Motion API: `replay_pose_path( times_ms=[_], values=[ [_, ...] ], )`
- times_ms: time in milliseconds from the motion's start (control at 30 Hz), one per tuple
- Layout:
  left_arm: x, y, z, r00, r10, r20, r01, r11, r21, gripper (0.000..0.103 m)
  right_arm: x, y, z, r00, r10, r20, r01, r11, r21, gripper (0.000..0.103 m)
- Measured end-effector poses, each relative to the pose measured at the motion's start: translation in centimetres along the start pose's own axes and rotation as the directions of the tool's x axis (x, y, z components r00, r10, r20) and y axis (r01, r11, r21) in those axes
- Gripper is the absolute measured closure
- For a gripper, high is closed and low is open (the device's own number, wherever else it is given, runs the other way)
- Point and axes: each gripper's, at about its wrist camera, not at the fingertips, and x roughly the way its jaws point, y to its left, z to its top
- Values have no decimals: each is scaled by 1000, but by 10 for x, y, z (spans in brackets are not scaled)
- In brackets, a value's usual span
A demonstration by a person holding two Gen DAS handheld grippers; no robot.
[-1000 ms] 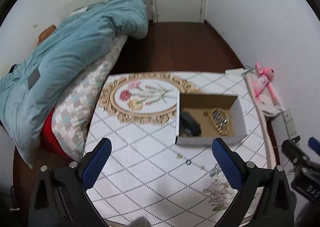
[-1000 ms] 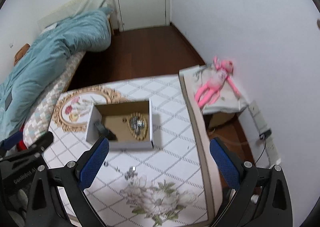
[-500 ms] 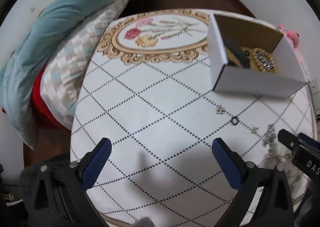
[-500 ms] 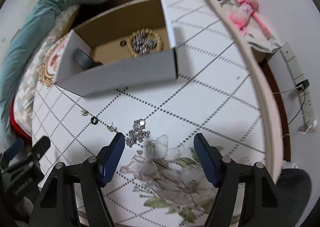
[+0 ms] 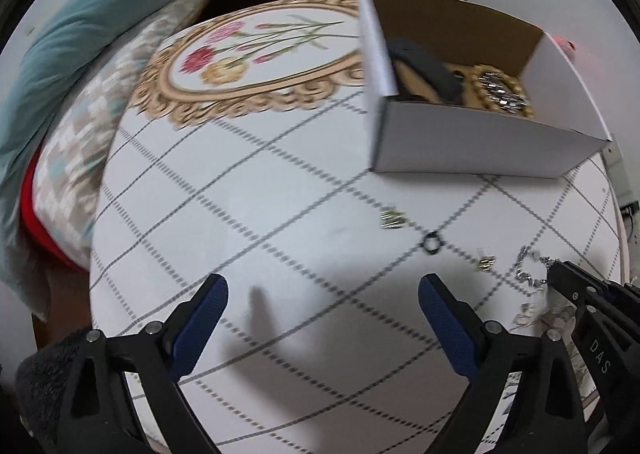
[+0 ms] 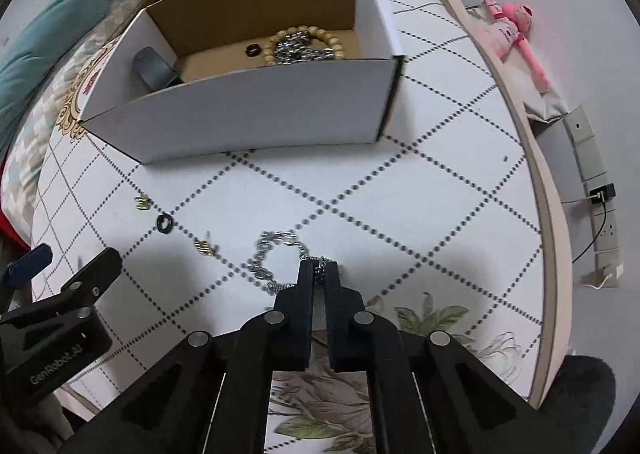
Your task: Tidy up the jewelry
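Partway through the tidy-up: inside the open white cardboard box (image 6: pixel 248 113) a tan wooden bead bracelet (image 6: pixel 320 38), a heap of silver chain (image 6: pixel 298 49), a small black ring (image 6: pixel 253 49) and a dark grey pouch-like item (image 6: pixel 150 67) already lie together. Out on the white diamond-patterned tablecloth (image 6: pixel 420 189) four pieces wait: a small gold earring (image 6: pixel 142 201) nearest the box, a loose black ring (image 6: pixel 164 222), another gold earring (image 6: pixel 206 246), and a silver link bracelet (image 6: pixel 266 260).

The right gripper (image 6: pixel 318 268) is clamped tight, tips pinching one end of that silver bracelet, which lies on the cloth, not yet lifted by the look of it. The left gripper (image 5: pixel 320 290) hangs over bare cloth, jaws wide but closing, nothing between them; the loose jewelry sits just beyond its right finger.
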Motion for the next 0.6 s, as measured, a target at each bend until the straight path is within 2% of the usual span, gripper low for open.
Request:
replay_pose_path(
  times_ms=[67,300,367,400,433,467,600],
  values=[
    [1,-9,3,1000,-13,4,13,1000,21,15,-1,-10,0,1000,-10,-1,10,1000,26,98],
    [5,-27,11,999,-37,8,36,998,56,20,-8,-52,5,1000,-17,-8,18,996,92,99],
    [5,-31,12,999,-41,13,40,997,66,34,-9,-57,4,1000,-15,-8,16,995,103,99],
    [5,-34,13,999,-50,8,50,996,74,37,-10,-58,4,1000,-13,-8,14,994,105,99],
    [6,-36,13,998,-56,3,56,995,80,47,-10,-58,4,1000,-13,-10,14,994,105,99],
    [8,-38,13,998,-60,-4,60,994,89,63,-10,-58,3,1000,-15,-11,16,995,103,99],
    [6,-45,10,994,-112,-5,112,987,118,88,-9,-58,5,1000,-19,-15,21,995,98,99]
  ],
)
